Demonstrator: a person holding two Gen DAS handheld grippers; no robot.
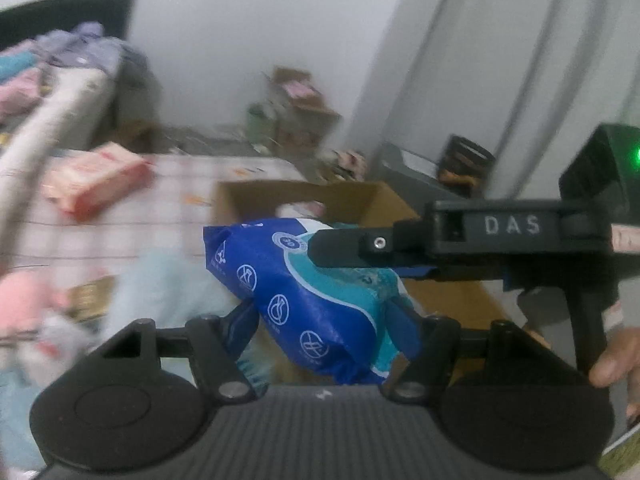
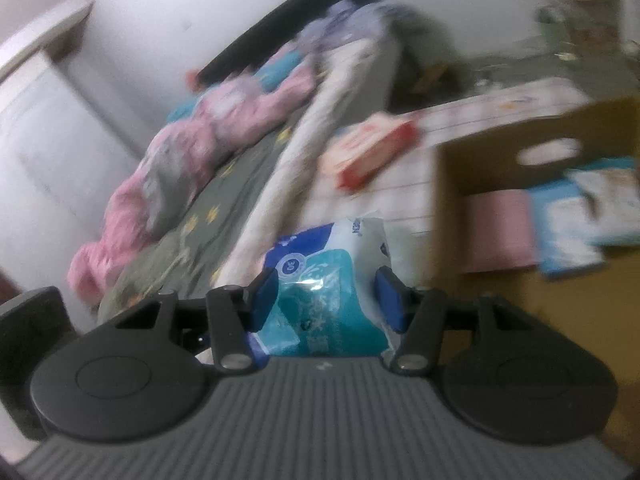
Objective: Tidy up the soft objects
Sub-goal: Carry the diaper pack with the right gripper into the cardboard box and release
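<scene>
A soft blue-and-teal tissue pack (image 1: 304, 300) hangs in the air, gripped from two sides. My left gripper (image 1: 324, 326) is shut on its lower part, with a blue pad pressed against each side. The right gripper (image 1: 508, 228) reaches in from the right, and one black finger lies across the pack's top. In the right wrist view, the right gripper (image 2: 327, 302) is shut on the pack's teal end (image 2: 332, 304). An open cardboard box (image 1: 360, 200) sits just behind and below the pack. In the right wrist view the box (image 2: 500, 152) holds a pink pack (image 2: 496, 232) and a light blue pack (image 2: 568, 232).
A red-and-pink pack (image 1: 96, 178) lies on a checkered cloth (image 1: 180, 200) left of the box. Pink and light blue soft things (image 1: 24, 304) lie at the near left. A bed with a pink quilt (image 2: 208, 128) lies beyond. A hand (image 1: 616, 360) holds the right gripper's handle.
</scene>
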